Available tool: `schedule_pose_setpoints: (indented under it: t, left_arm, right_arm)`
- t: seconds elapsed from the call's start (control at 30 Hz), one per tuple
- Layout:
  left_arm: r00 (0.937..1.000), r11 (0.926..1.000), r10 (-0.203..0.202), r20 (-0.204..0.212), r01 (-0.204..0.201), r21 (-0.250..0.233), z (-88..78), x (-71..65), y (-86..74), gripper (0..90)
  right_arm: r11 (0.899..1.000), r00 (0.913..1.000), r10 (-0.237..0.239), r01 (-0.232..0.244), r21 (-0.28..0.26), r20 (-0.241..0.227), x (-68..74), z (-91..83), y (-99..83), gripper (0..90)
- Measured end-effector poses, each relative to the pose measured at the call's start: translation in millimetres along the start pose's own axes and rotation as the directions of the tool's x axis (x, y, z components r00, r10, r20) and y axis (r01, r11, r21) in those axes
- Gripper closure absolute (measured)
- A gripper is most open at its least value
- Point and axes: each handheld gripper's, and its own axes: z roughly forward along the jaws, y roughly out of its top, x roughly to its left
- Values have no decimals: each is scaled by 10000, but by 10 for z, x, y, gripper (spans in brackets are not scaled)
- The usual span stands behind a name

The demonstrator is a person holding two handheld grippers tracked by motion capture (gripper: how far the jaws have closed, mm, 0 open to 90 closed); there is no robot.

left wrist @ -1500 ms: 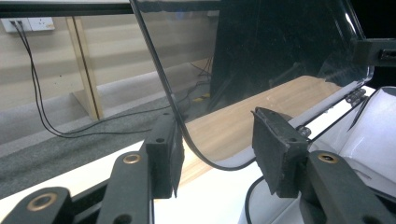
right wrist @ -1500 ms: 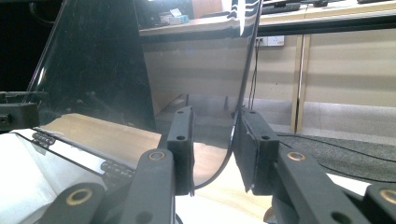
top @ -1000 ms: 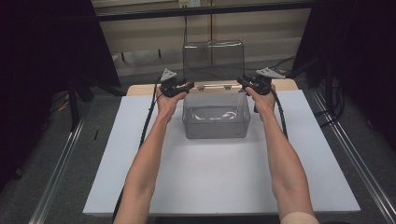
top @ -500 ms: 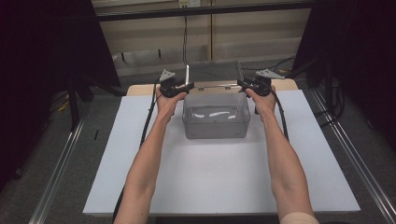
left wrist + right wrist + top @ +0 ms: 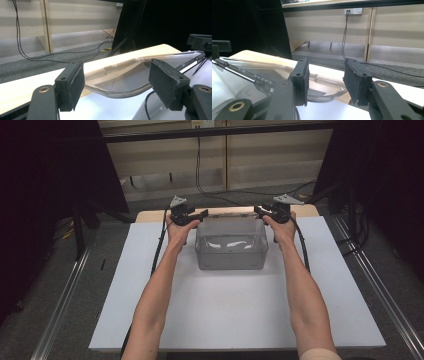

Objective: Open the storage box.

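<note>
A clear plastic storage box (image 5: 230, 244) is seen at the upper centre of the high view, standing on the white board (image 5: 235, 310) that covers the table. Its clear lid (image 5: 231, 213) is laid flat behind the box, at the box's far edge, over the bare wooden table edge (image 5: 150, 215).

The left gripper (image 5: 201, 213) is held at the box's upper-left corner, the right gripper (image 5: 258, 209) at its upper-right corner; both are pointed inward towards each other.

In the left gripper view, the lid's rounded corner (image 5: 117, 87) is seen between the two black foam pads (image 5: 76, 83). The jaws have just been opening; a clear gap is visible on either side of the lid edge, so nothing is gripped.

In the right gripper view, the opposite lid corner (image 5: 324, 95) is seen low in the frame between the pads (image 5: 352, 80). These jaws have also just been opening, and stand apart with the lid edge between them; no pressing contact by the pads is seen. The other gripper's black body is noted at the far left of that frame
</note>
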Motion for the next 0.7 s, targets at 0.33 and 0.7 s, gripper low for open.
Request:
schedule_pose_setpoints:
  t: [0.33,0.7]
  left_arm:
    - [9998,9998,97,-199,-94,192,-100,9,67,131]
    - [9992,9993,315,-247,-310,231,-211,-34,130,55]
  right_arm:
    - [9998,9998,-139,137,148,141,12,-42,30,427]
    - [9996,9996,-153,147,240,233,60,-116,89,242]
